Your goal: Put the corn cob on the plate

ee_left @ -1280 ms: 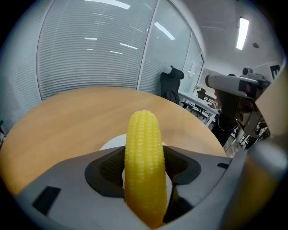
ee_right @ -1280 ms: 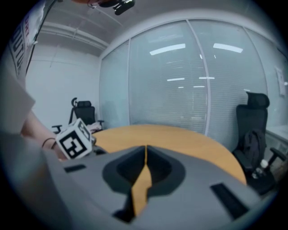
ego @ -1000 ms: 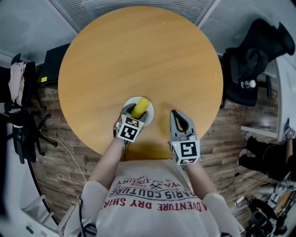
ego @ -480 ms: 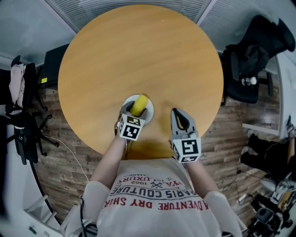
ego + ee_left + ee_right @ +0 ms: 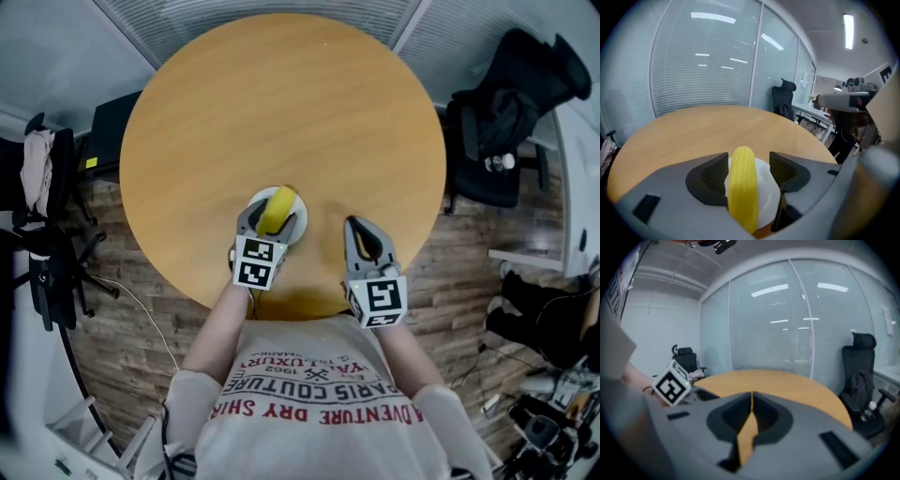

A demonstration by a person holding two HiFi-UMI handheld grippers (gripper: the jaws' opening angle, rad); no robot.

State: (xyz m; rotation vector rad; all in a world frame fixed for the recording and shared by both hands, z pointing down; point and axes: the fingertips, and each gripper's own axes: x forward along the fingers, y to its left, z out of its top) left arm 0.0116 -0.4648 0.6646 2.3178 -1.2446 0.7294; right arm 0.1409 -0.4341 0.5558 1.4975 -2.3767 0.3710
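Observation:
The yellow corn cob (image 5: 278,204) lies on the small white plate (image 5: 300,219) near the front edge of the round wooden table (image 5: 281,103). My left gripper (image 5: 270,217) straddles the cob and its jaws are opening. In the left gripper view the corn cob (image 5: 743,187) rests lengthwise on the plate (image 5: 767,187) between the dark pads (image 5: 712,178). It sits close to the left pad, with a clear gap to the right one. My right gripper (image 5: 361,230) hovers over the table to the right of the plate, shut with nothing in it (image 5: 751,397).
A black office chair (image 5: 511,112) with things on it stands right of the table, and another chair (image 5: 42,244) stands at the left. The table's front edge is just before the person's body. Glass walls with blinds lie behind the table.
The left gripper has risen a little and its jaws have spread off the cob, which stays on the plate. The right gripper has kept still.

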